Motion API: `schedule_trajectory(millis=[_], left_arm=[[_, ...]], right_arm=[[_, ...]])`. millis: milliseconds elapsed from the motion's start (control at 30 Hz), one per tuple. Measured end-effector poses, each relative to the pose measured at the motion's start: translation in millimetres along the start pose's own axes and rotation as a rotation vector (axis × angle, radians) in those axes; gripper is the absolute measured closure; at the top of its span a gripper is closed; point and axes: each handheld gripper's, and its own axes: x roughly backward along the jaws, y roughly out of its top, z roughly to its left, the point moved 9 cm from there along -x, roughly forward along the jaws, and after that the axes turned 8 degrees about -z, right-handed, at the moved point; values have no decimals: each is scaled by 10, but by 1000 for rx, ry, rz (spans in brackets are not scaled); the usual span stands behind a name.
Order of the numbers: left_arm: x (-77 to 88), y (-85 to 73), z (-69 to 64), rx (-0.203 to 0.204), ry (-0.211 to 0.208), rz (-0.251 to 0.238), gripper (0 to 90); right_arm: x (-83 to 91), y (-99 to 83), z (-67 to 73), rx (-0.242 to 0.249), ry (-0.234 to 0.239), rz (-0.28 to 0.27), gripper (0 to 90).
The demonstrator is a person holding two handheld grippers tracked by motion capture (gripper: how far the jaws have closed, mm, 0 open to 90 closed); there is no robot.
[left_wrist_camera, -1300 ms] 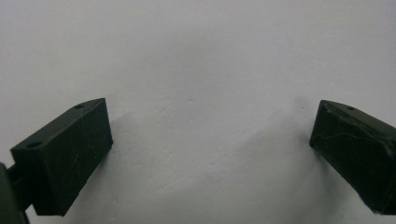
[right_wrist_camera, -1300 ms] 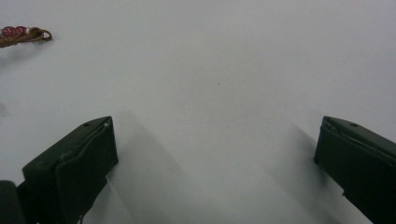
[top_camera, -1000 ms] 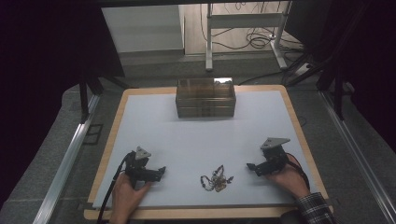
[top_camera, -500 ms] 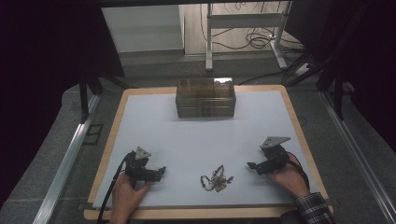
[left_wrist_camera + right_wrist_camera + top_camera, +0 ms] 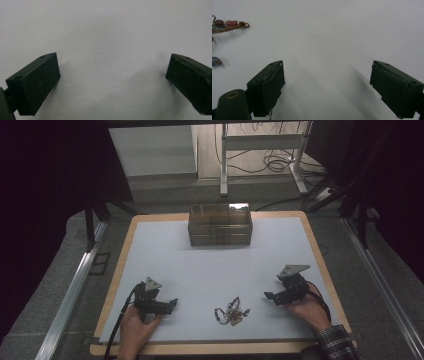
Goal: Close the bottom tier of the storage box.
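Observation:
A small tangle of beaded jewellery [image 5: 231,310] lies on the white mat [image 5: 215,265] near the front edge, between the two hands. My left gripper [image 5: 174,302] rests front left, pointing right toward the tangle; its jaws [image 5: 113,65] stand wide apart over bare mat. My right gripper [image 5: 266,296] sits front right, pointing left at the tangle and a short way from it. Its jaws [image 5: 327,70] are open and have just been closing a little, with nothing between them. A beaded strand [image 5: 229,25] lies beyond them at the upper left of the right gripper view.
A brown see-through box [image 5: 219,224] stands at the back middle of the mat. The mat lies on a wooden table [image 5: 116,275] with metal rails [image 5: 70,295] on either side. Dark floor and cables lie behind.

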Motion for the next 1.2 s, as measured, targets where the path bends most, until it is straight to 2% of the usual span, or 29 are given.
schedule_trajectory(millis=[367,533,867,1200], left_arm=[[-1,0,0,0,0,-1,0],[1,-2,3,-5,-1,2,0],[-1,0,0,0,-1,-2,0],[-1,0,0,0,-1,-2,0]], right_arm=[[-37,30,45,-14,4,26,127],[-55,40,49,4,-8,37,127],[-73,123,14,49,-37,14,133],[-133,193,4,111,-64,39,152]])
